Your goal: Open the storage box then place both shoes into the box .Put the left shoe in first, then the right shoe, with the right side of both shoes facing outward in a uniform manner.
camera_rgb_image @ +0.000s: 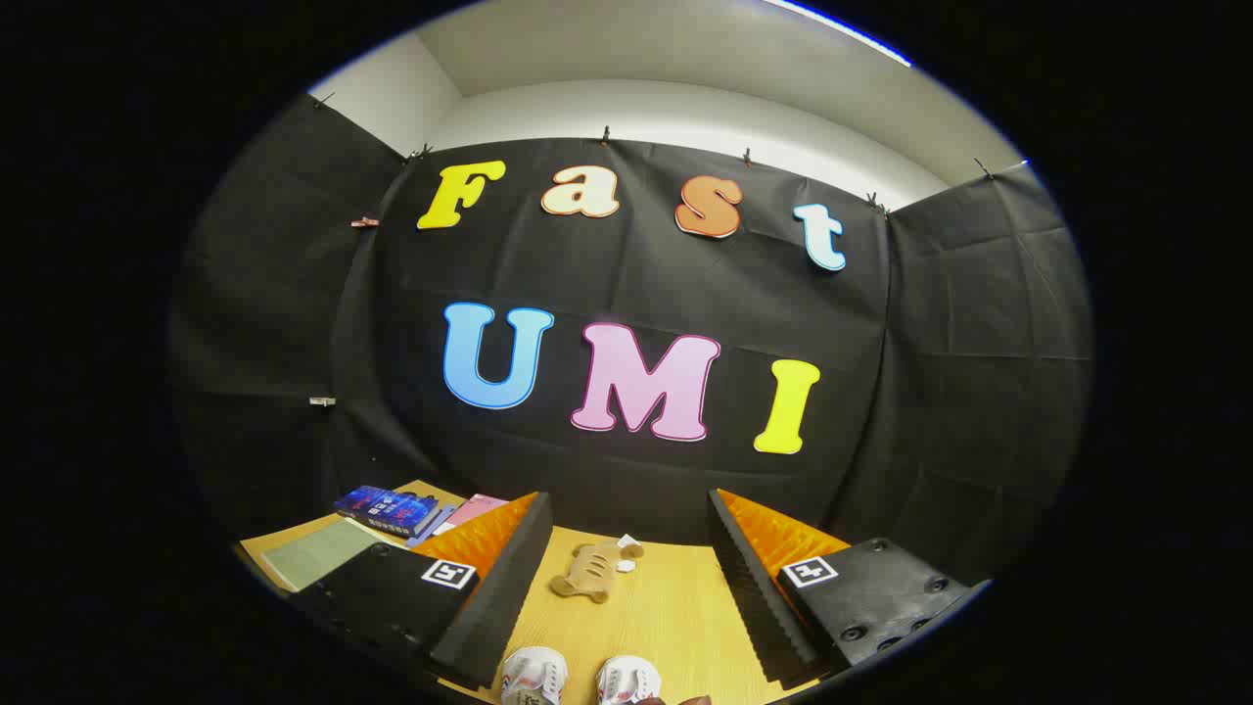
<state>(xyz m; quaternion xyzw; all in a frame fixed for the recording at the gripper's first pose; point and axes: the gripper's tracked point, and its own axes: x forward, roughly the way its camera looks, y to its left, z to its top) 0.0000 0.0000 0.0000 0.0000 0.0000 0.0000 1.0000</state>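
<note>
Holding the gripper spread wide and empty above the wooden table, we see both shoes near, between the fingers. No storage box from here. We risk grabbing the wrong shoe first, since they look alike. The book at far left has unreadable writing.
</note>
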